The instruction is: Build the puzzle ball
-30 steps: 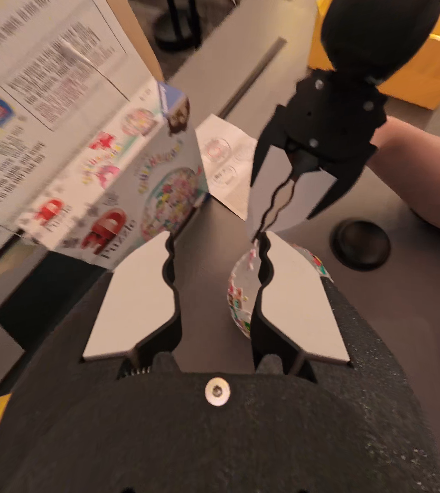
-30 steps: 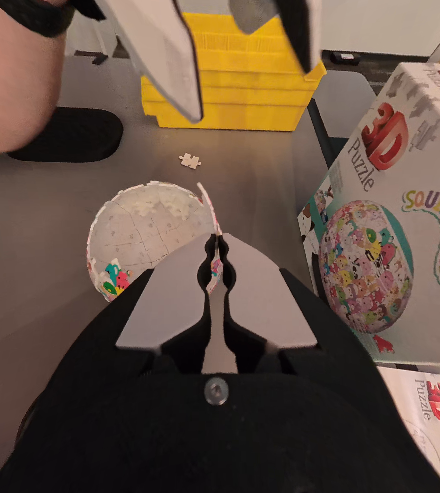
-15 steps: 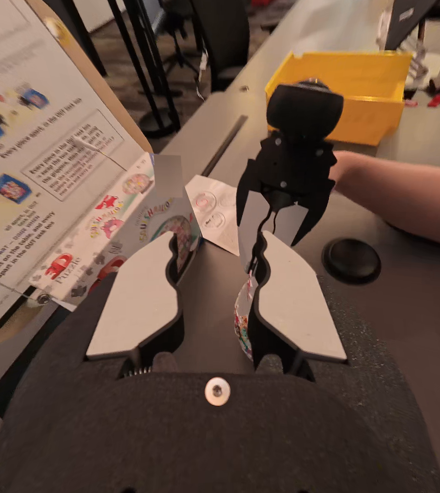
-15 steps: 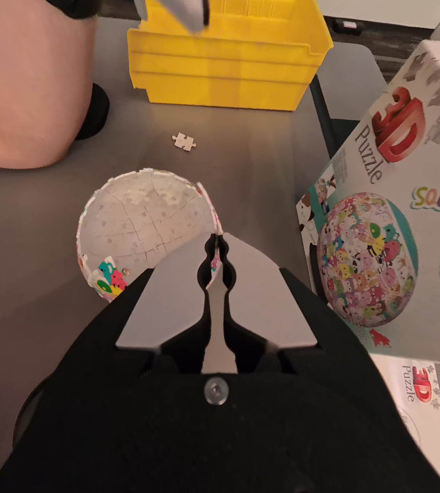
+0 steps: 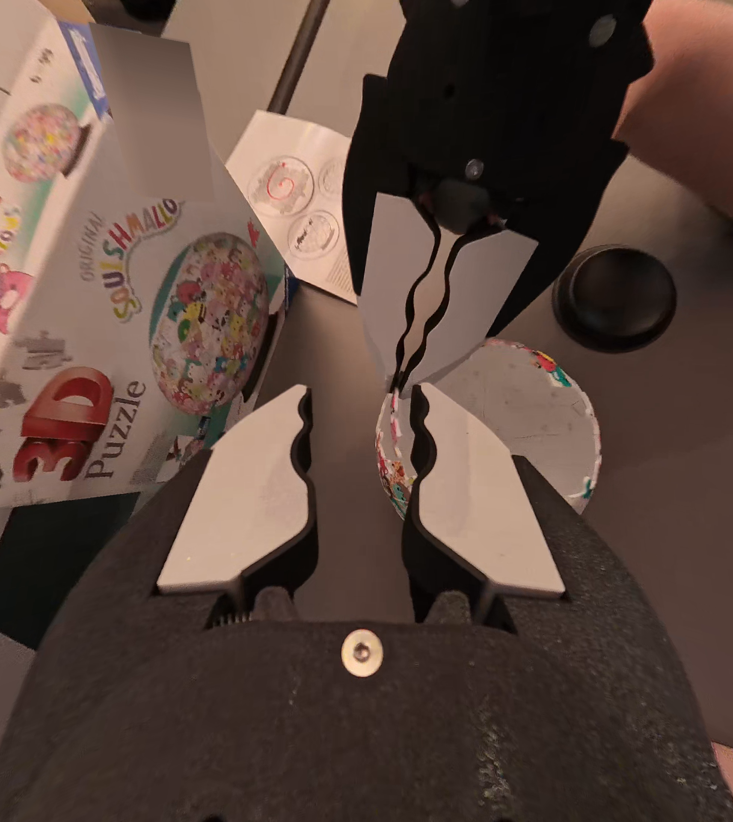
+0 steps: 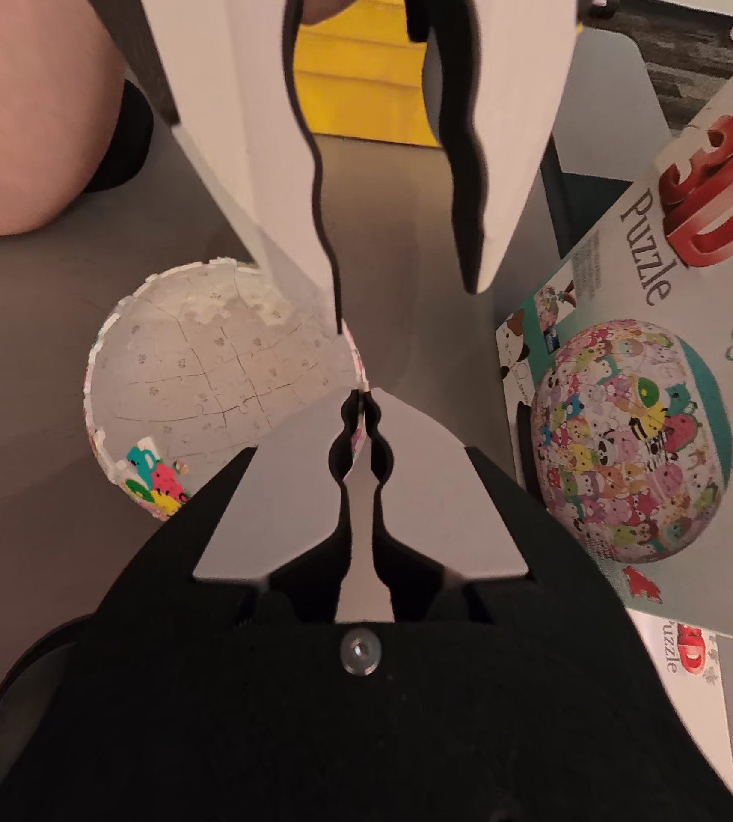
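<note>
R gripper [image 6: 361,393] jaws clenched on half-ball [image 6: 204,378] rim, L gripper [image 5: 360,391] jaws released, hovering opposite

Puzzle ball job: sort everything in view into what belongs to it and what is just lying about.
In the job:
- half-built puzzle ball
- right gripper, shut on the ball's rim
- left gripper, open beside the ball

Lying about:
- puzzle box
- instruction sheet
- yellow bin
- black round stand
</note>
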Demonstrator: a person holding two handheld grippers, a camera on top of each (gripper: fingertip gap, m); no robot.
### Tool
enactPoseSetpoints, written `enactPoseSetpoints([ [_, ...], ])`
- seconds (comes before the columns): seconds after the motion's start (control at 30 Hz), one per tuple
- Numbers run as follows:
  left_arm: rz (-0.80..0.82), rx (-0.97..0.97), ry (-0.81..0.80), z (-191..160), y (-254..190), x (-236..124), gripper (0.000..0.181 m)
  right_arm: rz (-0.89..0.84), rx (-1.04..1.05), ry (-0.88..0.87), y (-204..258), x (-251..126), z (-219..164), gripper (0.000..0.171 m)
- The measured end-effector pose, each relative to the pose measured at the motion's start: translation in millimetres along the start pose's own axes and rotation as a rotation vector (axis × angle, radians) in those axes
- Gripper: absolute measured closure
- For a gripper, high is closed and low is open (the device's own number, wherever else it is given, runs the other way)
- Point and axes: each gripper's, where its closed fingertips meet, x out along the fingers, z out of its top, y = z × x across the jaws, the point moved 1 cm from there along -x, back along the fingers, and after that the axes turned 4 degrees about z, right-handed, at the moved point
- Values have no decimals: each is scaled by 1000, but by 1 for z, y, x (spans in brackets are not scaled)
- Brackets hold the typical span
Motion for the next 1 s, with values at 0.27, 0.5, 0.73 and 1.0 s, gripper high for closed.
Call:
enactPoseSetpoints([
  [0.27, 28, 38, 95, -8, -2, 12, 141, -14, 0, 22, -1, 0, -1, 168],
  [0.5, 26, 40, 165, -17, -6, 17, 141, -20, -7, 40, 0, 1, 0, 168],
  [0.73, 83, 86, 238, -24, -3, 22, 140, -34, -5, 74, 0, 4, -3, 168],
  [1.0, 96, 107, 251, -26, -2, 21, 141, -45, -5, 69, 0, 2, -2, 168],
])
